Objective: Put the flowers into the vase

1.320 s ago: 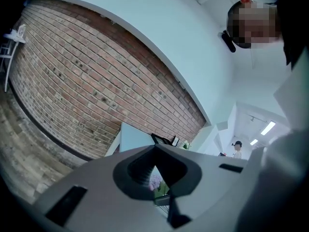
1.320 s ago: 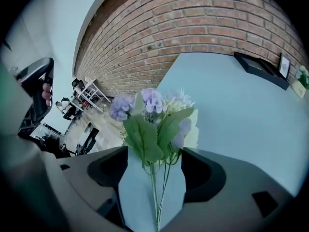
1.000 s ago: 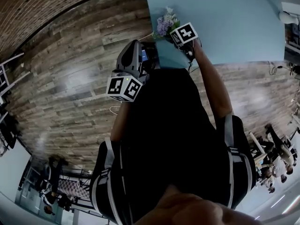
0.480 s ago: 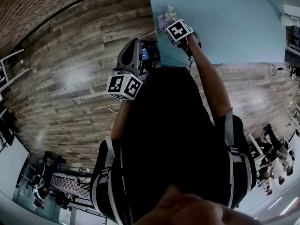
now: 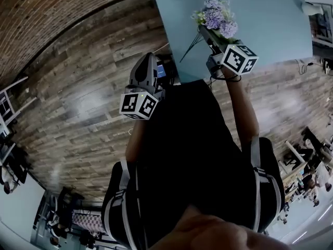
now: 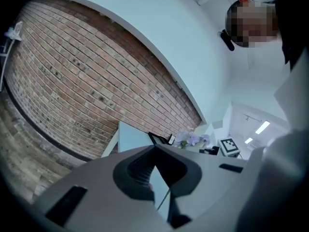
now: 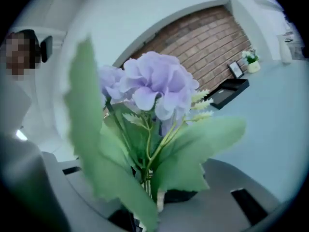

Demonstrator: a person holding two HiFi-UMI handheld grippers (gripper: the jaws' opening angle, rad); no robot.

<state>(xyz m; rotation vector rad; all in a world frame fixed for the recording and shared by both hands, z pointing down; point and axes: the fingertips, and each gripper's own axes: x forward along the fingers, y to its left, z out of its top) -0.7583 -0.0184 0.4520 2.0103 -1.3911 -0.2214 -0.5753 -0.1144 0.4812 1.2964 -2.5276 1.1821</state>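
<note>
A bunch of lilac flowers (image 5: 216, 17) with green leaves hangs in the air over the light blue table (image 5: 265, 20). My right gripper (image 5: 208, 35) has its jaws closing on the stems, which trail down-left below it. In the right gripper view the blooms (image 7: 154, 81) and leaves fill the picture, and the stems run down between the jaws of the right gripper (image 7: 149, 197). My left gripper (image 5: 165, 69) stays by the table's near corner over the wooden floor, its jaws together with nothing in them (image 6: 155, 149). It sees the flowers (image 6: 190, 139) from the side. No vase is plainly in view.
A white object (image 5: 312, 7) stands at the table's far right edge. A black tray (image 7: 229, 91), a small frame (image 7: 236, 69) and a little potted plant (image 7: 251, 62) sit at the table's far end by the brick wall (image 6: 87, 91).
My right gripper has taken the flowers off the table's near edge and lifted them, swinging up and to the right. The left gripper has stayed put.
</note>
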